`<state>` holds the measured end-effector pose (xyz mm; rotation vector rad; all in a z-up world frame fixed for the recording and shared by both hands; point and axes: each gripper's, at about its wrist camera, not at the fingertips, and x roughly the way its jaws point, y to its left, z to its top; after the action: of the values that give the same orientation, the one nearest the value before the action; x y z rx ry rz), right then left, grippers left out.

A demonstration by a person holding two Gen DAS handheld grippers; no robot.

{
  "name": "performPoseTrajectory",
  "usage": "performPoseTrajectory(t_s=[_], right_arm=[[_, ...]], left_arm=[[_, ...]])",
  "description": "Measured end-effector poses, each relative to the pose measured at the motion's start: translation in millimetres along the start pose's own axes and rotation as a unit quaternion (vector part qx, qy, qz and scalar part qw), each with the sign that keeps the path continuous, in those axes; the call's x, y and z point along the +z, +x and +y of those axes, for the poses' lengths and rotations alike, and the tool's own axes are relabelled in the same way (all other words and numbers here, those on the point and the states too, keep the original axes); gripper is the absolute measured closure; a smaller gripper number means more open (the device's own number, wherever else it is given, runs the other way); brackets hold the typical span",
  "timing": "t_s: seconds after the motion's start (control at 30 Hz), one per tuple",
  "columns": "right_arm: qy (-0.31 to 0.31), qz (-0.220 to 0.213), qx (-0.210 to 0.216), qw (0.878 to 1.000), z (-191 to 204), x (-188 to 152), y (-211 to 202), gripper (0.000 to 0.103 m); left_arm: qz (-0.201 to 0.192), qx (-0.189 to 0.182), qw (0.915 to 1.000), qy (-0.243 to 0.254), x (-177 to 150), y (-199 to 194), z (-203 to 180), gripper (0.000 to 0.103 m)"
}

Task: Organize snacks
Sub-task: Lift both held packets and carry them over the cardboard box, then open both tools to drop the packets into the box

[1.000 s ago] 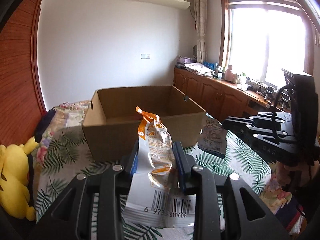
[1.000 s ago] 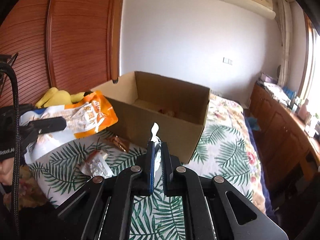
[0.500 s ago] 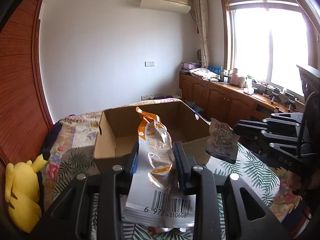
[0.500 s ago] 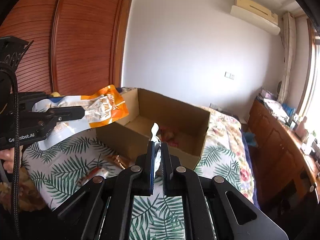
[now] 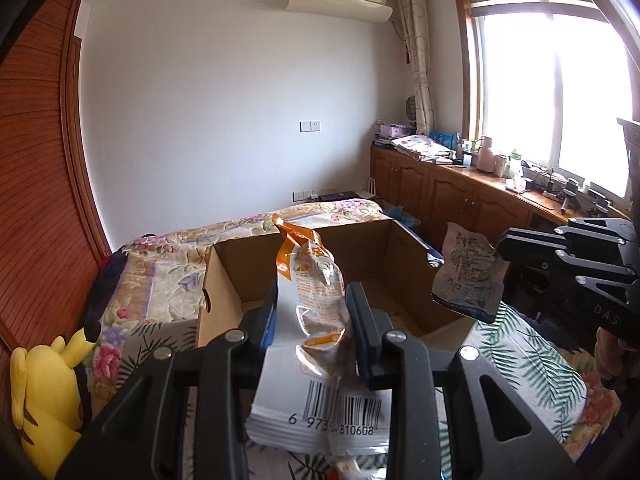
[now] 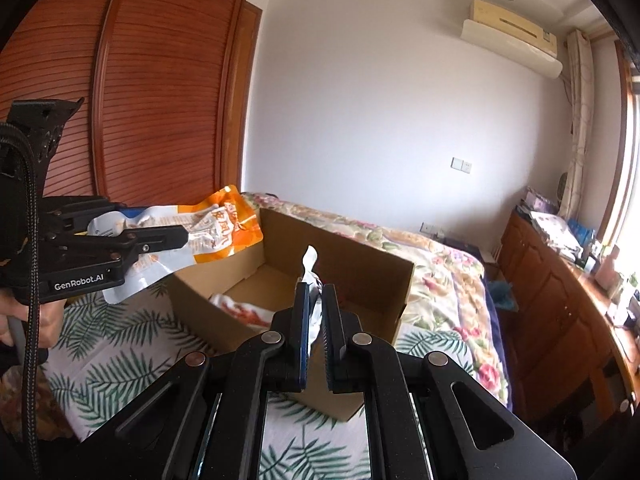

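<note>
My left gripper (image 5: 314, 312) is shut on an orange and white snack packet (image 5: 310, 292) and holds it in the air at the near rim of an open cardboard box (image 5: 218, 272). It shows in the right wrist view (image 6: 182, 238) over the box's left corner (image 6: 192, 300). My right gripper (image 6: 315, 304) is shut on a thin silver snack packet (image 6: 309, 268), seen edge-on, above the box's near wall. The left wrist view shows that packet (image 5: 466, 276) flat, at the box's right side. A red and white snack (image 6: 244, 312) lies inside the box.
The box stands on a palm-leaf cloth (image 6: 116, 360) over a bed with a floral cover (image 6: 440, 280). A yellow plush toy (image 5: 48, 396) sits at the left. Wooden cabinets (image 5: 452, 196) run under the window on the right. A slatted wooden wardrobe (image 6: 160, 100) is on the left.
Both grippers have risen and moved forward with their packets, from in front of the box to over its near edge. The inside of the box has come into view.
</note>
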<state>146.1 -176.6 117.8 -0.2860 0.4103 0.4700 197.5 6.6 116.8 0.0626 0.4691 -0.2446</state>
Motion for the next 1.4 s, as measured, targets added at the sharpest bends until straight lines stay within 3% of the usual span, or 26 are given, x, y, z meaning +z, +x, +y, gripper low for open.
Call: performPoseTrajectory(t_s=[0.47, 0.83, 1.4], right_arm=[[0.001, 0.036, 0.014, 0.999, -11.1, -7.8, 81.6, 0.100], [0.013, 0.066, 0.024, 0.997, -10.3, -14.8, 130.4, 0.100], [0.024, 0.099, 0.035, 0.994, -1.8, -12.0, 158.4, 0.099]], left_arm=[[0.053, 0.006, 0.9983, -0.025, -8.9, 92.8, 26.8, 0.074], [0.079, 0.014, 0.9965, -0.025, -23.7, 122.9, 33.8, 0.073], [0.098, 0.024, 0.9944, -0.031, -31.4, 133.0, 33.7, 0.069]])
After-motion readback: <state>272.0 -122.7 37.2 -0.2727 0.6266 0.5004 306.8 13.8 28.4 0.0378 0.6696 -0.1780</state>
